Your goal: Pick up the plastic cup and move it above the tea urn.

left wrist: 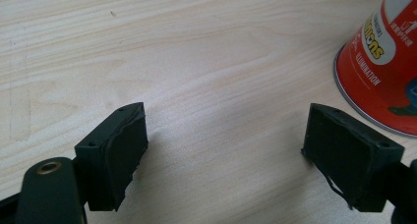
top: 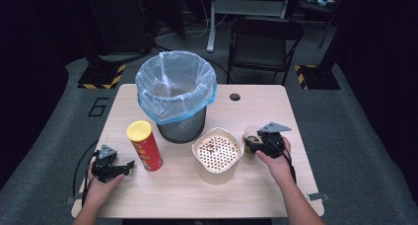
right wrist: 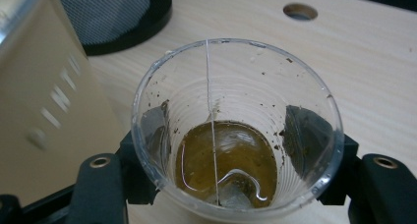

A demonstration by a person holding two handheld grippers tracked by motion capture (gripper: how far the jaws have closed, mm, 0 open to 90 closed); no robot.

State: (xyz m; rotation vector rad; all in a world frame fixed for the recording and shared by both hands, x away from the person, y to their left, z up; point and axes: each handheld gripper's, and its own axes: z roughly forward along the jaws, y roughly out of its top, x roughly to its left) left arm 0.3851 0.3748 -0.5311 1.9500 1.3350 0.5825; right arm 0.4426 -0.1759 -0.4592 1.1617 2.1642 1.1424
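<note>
A: R gripper (right wrist: 231,180) status?
B: Jaws clamped on clear cup (right wrist: 236,130), one each side; brown liquid in bottom. Cup upright on table (top: 256,195), just right of beige tub (top: 217,153).
A: L gripper (left wrist: 223,150)?
B: Jaws apart, nothing between, low over table, near red can (top: 144,146). Bin (top: 176,94) behind

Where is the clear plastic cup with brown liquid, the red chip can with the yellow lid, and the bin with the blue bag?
Clear plastic cup (right wrist: 236,135): right gripper view, inner wall above the liquid.
Red chip can (top: 148,153): high view, red side.
Bin with blue bag (top: 176,82): high view, bag inside.
</note>
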